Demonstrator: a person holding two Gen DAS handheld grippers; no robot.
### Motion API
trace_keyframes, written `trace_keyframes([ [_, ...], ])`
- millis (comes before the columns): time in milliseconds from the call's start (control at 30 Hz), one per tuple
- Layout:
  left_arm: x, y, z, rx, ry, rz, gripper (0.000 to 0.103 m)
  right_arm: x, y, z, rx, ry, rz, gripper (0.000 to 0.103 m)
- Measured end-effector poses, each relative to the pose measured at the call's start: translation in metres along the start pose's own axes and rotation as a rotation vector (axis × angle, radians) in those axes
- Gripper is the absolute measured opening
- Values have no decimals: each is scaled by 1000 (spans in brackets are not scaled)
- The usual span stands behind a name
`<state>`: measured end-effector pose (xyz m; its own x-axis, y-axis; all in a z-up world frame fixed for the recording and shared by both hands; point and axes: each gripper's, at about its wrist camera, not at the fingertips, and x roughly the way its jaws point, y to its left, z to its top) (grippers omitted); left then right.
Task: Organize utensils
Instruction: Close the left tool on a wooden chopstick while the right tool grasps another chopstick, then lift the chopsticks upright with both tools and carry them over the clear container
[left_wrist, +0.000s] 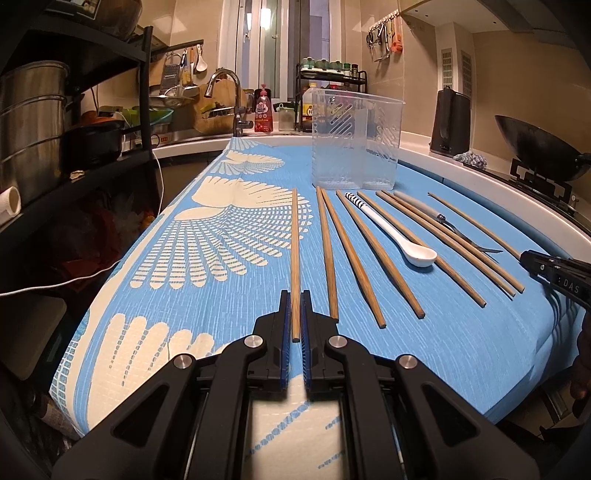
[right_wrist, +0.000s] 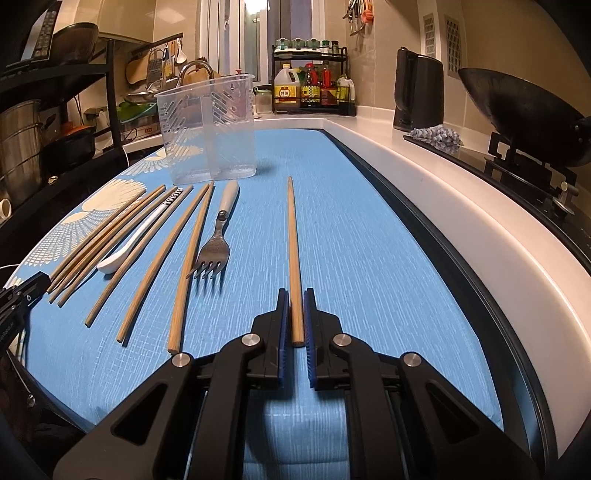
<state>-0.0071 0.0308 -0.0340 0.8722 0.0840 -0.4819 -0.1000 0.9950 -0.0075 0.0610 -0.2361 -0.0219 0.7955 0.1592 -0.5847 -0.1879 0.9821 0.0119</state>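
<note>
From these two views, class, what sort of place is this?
Most likely a home kitchen: a sink faucet, a wok on a stove, and a rack of sauce bottles along the counter.

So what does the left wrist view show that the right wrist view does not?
Only the left wrist view shows the whole tap, the red soap bottle and the left gripper shut on the leftmost chopstick.

Only the right wrist view shows the fork's prongs plainly and the right gripper around the rightmost chopstick.

Both show the clear holder, white spoon, blue cloth, kettle and wok.
</note>
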Motion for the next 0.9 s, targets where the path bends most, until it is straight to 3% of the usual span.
trace_keyframes([
  [333,-5,0,1,16,-11,3,5,-1,-2,4,12,21,20,7],
  [500,-20,-2,13,44,-75,15,5,-20,-1,19,18,-22,17,7],
  [900,-48,8,81,48,-201,10,5,-64,5,78,-23,-136,42,7],
])
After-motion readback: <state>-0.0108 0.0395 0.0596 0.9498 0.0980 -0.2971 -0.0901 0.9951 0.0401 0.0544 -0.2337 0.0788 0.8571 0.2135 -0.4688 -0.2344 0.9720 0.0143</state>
